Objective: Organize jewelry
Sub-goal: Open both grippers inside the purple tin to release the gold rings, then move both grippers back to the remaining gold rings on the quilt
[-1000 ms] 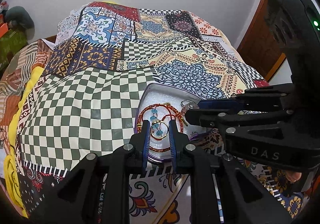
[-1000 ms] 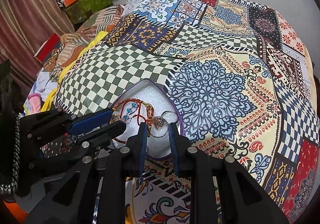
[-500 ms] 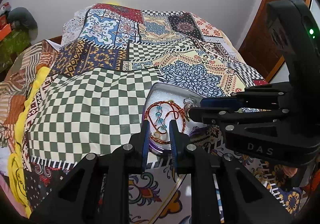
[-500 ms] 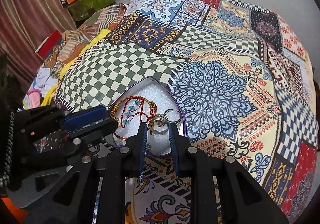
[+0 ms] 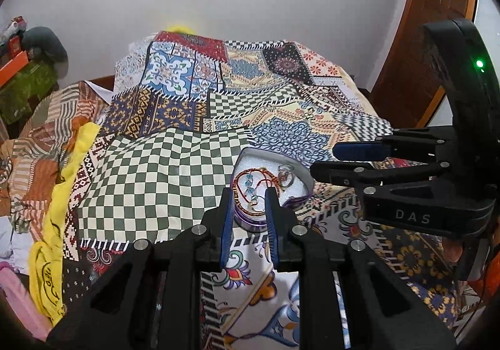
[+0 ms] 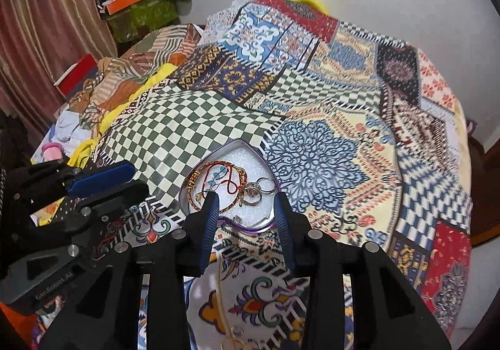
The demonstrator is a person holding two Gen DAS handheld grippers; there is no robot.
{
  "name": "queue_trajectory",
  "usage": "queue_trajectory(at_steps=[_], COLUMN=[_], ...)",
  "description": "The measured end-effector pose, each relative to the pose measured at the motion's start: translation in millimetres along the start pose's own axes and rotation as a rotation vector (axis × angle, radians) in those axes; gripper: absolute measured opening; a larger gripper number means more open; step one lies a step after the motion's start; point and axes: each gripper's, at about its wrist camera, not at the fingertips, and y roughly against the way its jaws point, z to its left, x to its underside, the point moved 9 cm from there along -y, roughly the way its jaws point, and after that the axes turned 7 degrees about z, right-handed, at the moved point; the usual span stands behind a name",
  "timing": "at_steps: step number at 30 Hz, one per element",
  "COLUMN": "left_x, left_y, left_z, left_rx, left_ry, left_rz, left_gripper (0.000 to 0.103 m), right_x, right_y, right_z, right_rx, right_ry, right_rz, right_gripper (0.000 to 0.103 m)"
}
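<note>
Just ahead of the empty, opening right hand-held gripper [image 6: 247, 198], the light, slippery rings [image 6: 254, 192] need a pinch across their bands.

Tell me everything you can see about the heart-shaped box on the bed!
The heart-shaped box is a shallow open tin with a purple rim and white sparkly padding inside. It lies flat on the patterned bedspread, with no lid on it. Inside rest a red beaded string, gold chains and silver rings.
</note>
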Motion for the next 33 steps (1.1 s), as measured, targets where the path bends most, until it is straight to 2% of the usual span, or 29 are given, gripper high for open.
queue_trajectory(at_steps=[9,12,14,18,23,28,33], left_x=[4.9,10.4,14.1,23.8,39.2,59.5,77.5], left_y=[37.9,48.0,52.7,56.3,51.2,38.3,25.1], left_z=[-19.5,-27.6,-32.3,-42.8,-52.7,-54.7,-54.6], left_rx=[0.006,0.014,0.014,0.019,0.031,0.042,0.041], left_ry=[-0.016,-0.021,-0.025,-0.033,-0.036,-0.028,-0.031], left_rz=[-0.044,-0.049,-0.051,-0.043,-0.012,0.042,0.094], left_gripper=[0.026,0.027,0.033,0.034,0.034,0.034,0.034], right_x=[17.2,26.2,33.9,51.0,75.7,98.9,109.5], right_y=[49.9,64.4,71.3,78.7,71.6,48.0,25.2], right_z=[6.2,4.9,3.3,-1.6,-7.9,-7.5,3.8], right_rx=[0.055,0.047,0.034,0.023,0.037,-0.002,-0.002], right_ry=[0.028,0.023,0.008,-0.017,-0.031,-0.049,-0.004], right_rz=[-0.086,-0.107,-0.113,-0.114,-0.081,-0.003,0.065], right_gripper=[0.033,0.033,0.033,0.034,0.034,0.034,0.034])
